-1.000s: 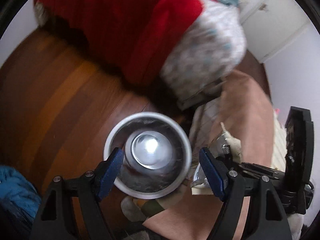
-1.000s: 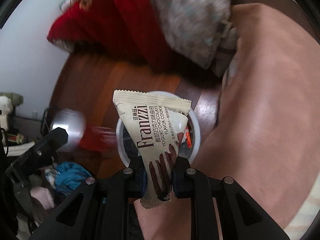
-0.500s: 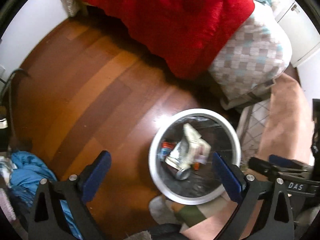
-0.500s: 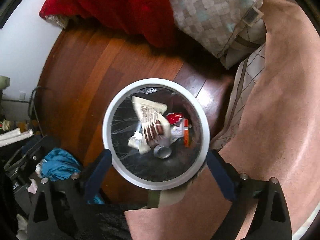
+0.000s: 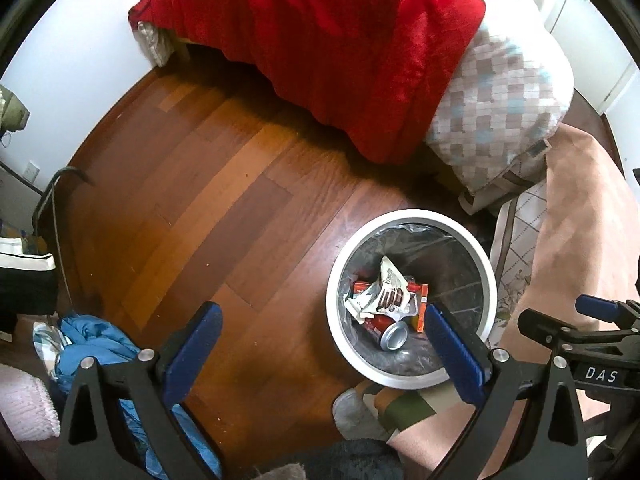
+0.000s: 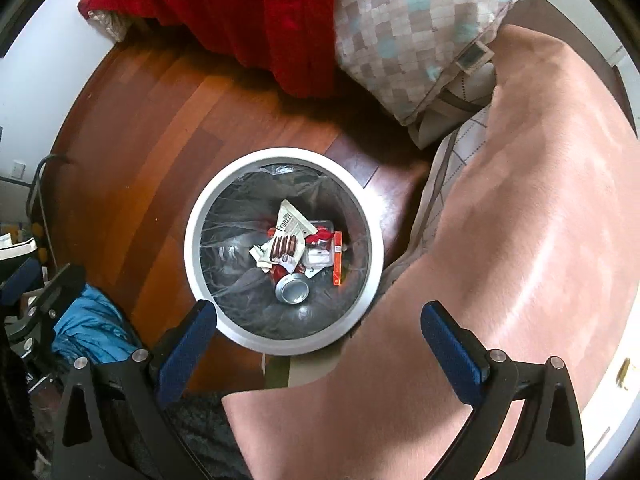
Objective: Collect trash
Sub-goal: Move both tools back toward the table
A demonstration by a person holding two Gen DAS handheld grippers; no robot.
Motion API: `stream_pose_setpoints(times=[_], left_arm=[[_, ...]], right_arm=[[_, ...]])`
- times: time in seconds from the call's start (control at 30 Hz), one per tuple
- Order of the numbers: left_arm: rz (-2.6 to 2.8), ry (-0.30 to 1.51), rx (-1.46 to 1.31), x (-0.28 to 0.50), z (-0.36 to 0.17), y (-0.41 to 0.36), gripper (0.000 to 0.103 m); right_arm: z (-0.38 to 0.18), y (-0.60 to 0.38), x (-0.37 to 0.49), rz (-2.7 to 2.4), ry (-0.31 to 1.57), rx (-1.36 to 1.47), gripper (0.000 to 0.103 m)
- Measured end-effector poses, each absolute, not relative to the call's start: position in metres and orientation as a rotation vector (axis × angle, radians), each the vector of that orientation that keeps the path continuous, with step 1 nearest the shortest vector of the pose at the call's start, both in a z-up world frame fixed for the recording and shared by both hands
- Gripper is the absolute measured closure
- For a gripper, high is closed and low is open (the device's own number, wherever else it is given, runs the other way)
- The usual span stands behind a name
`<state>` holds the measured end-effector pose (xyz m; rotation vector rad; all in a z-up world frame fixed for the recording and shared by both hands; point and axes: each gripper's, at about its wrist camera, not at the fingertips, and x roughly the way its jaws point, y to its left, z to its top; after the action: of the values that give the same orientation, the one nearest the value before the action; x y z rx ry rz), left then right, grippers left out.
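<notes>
The right gripper [image 6: 318, 334] was opening with nothing between its jaws, having dropped the cream triangular biscuit wrapper [image 6: 285, 240] into the round white-rimmed lined bin [image 6: 208, 204], while the left gripper [image 5: 320, 342] hung spread and bare.

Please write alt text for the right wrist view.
A white bin on a wooden floor holds a Franzzi cookie wrapper and a drink can. The right claw is opening wider above it, empty.
</notes>
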<state>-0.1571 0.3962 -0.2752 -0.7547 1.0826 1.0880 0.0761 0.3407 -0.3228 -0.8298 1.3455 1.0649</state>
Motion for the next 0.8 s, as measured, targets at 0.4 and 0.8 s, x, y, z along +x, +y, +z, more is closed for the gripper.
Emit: stream_pose_setpoints(times=[0.4,0.8], left_arm=[[1.061,0.994,-0.666,-0.156,-0.212,0.355,0.000],[1.076,0.904,-0.585,-0.154,-0.143,0.306,0.000]], right_arm=[[-0.253,0.290,0.078,1.118,1.273,-0.678,0.000],[-0.166,0.224,0.079,1.211,1.181,-0.477,0.000]])
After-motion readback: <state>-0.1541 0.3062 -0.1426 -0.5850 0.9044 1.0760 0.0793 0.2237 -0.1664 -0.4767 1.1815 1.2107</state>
